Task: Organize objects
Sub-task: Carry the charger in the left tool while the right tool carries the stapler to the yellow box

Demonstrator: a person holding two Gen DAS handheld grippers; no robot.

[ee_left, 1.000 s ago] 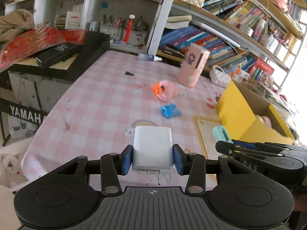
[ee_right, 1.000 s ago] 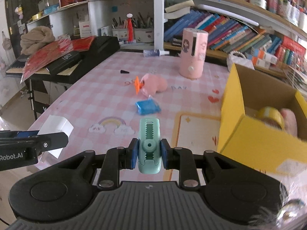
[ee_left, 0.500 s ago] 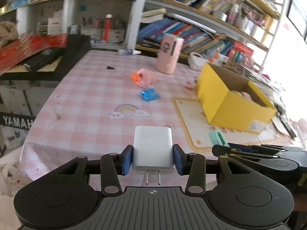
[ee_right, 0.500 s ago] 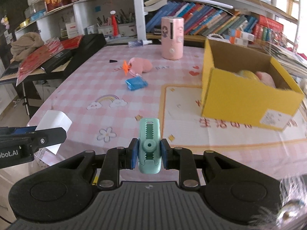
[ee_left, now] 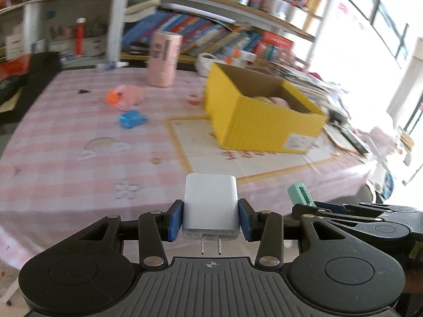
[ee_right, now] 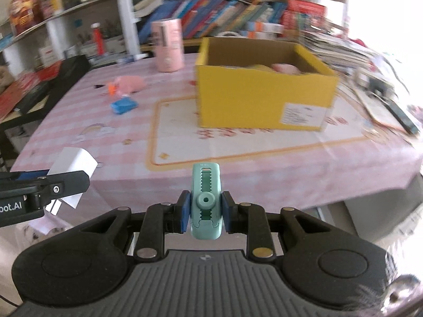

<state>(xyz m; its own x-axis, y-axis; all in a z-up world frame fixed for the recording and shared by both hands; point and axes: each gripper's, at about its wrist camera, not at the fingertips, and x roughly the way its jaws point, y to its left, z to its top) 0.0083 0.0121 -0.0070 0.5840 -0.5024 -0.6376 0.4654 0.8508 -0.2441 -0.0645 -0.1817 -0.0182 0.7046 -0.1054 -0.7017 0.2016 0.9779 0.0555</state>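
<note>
Both tongs are loaded and neither load has reached the box yet. The left tongs [ee_left: 210, 220] are clenched on a white, smooth, rounded-corner plastic wall charger [ee_left: 210, 203], its two metal prongs pointing back toward the camera. The right tongs [ee_right: 203, 212] grip a mint-green, flat plastic clip-like piece with a toothed slot and a round hub [ee_right: 205, 202]. Both are held in the air at the near edge of the tabletop [ee_right: 264, 174], which is covered by a glossy pink-and-white checked cloth with cartoon prints and an orange-bordered panel.

The open yellow corrugated cardboard box [ee_right: 261, 100] stands on that panel, well apart from both tongs, with a white label on its front wall. Something pink and soft-looking and something yellowish already lie inside, so part of the sorting seems done, though the blur hides what they are.

Left out on the cloth are a pink plush toy with an orange part [ee_left: 127, 99] and, just in front of it, a crinkly blue packet [ee_left: 132, 118]. A tall pink cylindrical container [ee_left: 164, 58] stands upright farther back, and a tiny dark wedge [ee_left: 83, 91] lies to the left. Judging by this, the two held pieces go in first, then those loose things; I would put the job near its middle
</note>
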